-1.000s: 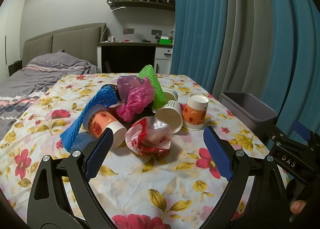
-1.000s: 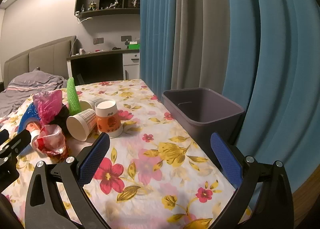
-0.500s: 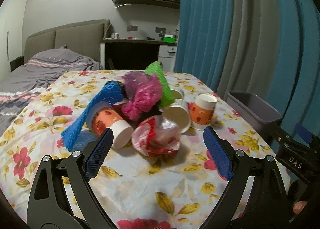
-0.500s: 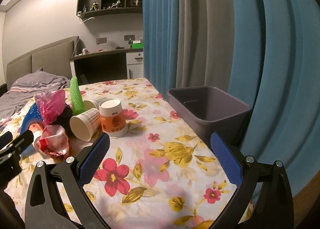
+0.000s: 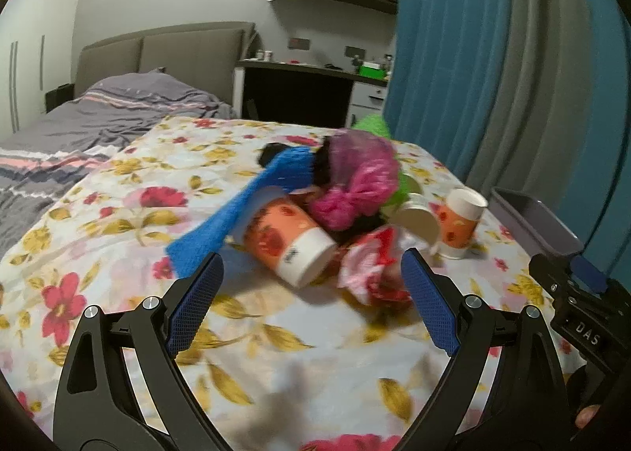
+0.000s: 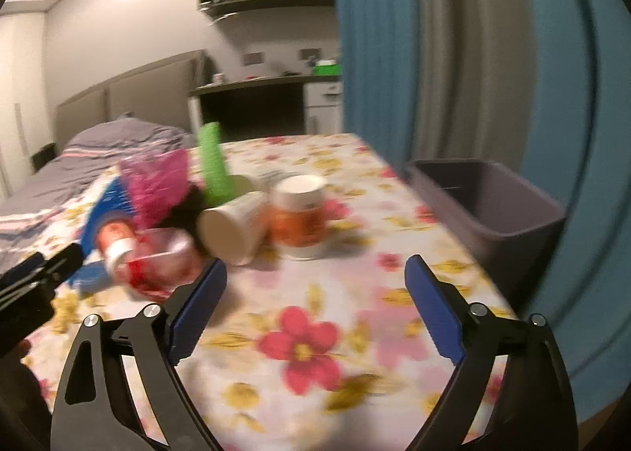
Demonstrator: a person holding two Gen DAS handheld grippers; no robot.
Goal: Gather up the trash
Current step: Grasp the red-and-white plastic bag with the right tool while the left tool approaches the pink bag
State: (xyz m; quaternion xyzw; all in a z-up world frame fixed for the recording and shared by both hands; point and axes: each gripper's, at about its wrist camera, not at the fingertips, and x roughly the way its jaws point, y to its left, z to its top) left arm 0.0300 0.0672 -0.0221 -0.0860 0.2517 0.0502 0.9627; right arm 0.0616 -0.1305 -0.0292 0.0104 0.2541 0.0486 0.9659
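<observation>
A pile of trash lies on the flowered tablecloth (image 5: pixel 118 222). It holds a tipped orange paper cup (image 5: pixel 292 242), a blue foam net (image 5: pixel 252 206), a pink plastic bag (image 5: pixel 355 183), a crumpled red-and-white bag (image 5: pixel 370 265), a lying white cup (image 6: pixel 232 226), an upright orange cup (image 6: pixel 299 222) and a green foam net (image 6: pixel 213 163). My left gripper (image 5: pixel 311 293) is open just short of the tipped cup and the red-and-white bag. My right gripper (image 6: pixel 315 293) hovers before the upright cup. Its jaws are closing with nothing between them.
A grey bin (image 6: pixel 489 202) stands at the table's right edge against the blue curtain (image 6: pixel 473 56). A bed (image 5: pixel 98 120) lies beyond the table on the left, with a dark desk (image 5: pixel 299 92) and wall shelves behind. Bare cloth lies under both grippers.
Both grippers have moved closer to the pile, which looms larger and blurred. The right gripper's pads stand slightly narrower than before. The trash itself has not moved.
</observation>
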